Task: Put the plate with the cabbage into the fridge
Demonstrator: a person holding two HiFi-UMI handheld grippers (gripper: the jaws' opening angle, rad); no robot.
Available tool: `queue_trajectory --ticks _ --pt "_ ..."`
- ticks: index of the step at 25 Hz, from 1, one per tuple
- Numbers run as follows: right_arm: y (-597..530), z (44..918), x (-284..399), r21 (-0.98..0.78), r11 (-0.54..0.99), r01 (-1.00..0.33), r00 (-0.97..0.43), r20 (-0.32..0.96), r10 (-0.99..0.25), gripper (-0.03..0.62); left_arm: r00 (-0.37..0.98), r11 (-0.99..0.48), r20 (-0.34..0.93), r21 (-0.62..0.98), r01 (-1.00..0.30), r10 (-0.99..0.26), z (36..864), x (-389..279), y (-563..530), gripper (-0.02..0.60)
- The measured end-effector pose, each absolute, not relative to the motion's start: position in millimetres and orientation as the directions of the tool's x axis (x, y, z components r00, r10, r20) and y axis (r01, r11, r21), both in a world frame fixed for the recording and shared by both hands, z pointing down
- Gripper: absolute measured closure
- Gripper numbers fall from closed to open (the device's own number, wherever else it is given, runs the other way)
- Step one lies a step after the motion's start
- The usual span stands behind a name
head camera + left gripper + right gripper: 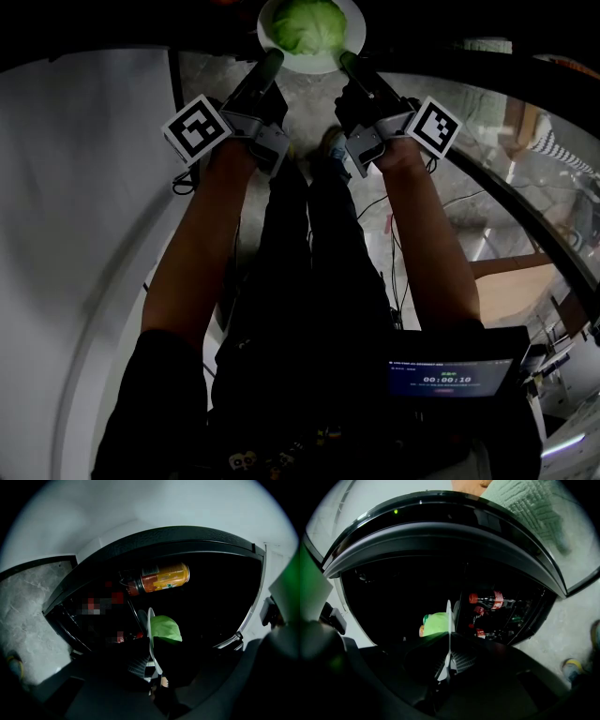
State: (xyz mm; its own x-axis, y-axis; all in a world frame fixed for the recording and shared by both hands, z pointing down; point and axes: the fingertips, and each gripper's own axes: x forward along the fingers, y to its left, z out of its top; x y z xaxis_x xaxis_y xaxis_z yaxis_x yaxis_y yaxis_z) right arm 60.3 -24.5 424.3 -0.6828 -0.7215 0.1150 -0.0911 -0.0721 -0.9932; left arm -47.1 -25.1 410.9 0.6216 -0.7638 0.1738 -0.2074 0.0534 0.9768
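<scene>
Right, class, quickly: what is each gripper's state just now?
Left gripper: closed on the rim of the plate, which carries the cabbage.
Right gripper: closed on the opposite rim of the plate.

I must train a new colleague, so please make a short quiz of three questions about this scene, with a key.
1. True or false: the left gripper and the right gripper are both shut on the rim of the plate.
2. What lies on the plate? A. a cabbage B. a loaf C. an apple
3. Fill in: the drink bottle in the left gripper view is ____ in colour.
Key: 1 true; 2 A; 3 orange.
</scene>
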Motion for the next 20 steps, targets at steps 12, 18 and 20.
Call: queue_trajectory --ticks 12,18,20 --pt "-23 428 61 -0.994 -0.066 -0.088 -0.681 0.108 -0.724 0.579 0.591 -0.05 0.252 0.894 -0.446 -0.767 408 -77 -7 0.568" --pt "-23 431 62 -0.994 -0.055 -0.097 -0.685 0.107 -0.72 0.579 0.597 -0.39 0.392 0.49 -0.78 -0.7 401 -66 13 0.568" --pt "-23 431 61 -0.994 -0.054 -0.096 -0.685 0.105 -0.721 0.579 0.588 -0.477 0.397 0.348 -0.807 -0.705 398 -57 16 0.568"
